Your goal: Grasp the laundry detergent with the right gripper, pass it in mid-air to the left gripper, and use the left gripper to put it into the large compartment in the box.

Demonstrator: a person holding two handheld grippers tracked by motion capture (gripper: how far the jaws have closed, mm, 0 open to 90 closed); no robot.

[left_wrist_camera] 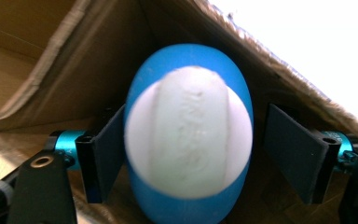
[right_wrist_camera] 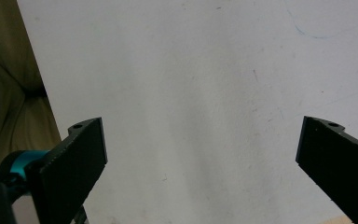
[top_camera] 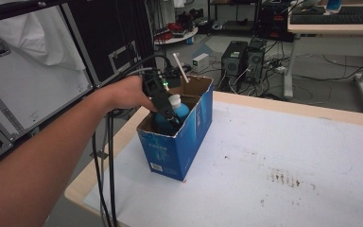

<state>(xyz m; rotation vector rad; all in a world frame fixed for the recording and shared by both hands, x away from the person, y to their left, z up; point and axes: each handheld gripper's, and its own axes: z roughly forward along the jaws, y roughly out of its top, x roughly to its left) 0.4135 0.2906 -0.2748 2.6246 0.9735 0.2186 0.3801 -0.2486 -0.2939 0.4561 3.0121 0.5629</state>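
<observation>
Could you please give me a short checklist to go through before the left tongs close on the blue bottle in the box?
1. Blue bottle sits between the jaws of the left tongs: ok.
2. Jaws wide enough for the bottle: ok; a gap shows on one side, while the other jaw sits at the bottle's edge.
3. Both jaws touching the bottle: not ok.
4. White cap in place: ok.
5. Blue box stands upright on the table: ok.
6. Right tongs open over the white surface, holding nothing: ok.
</observation>
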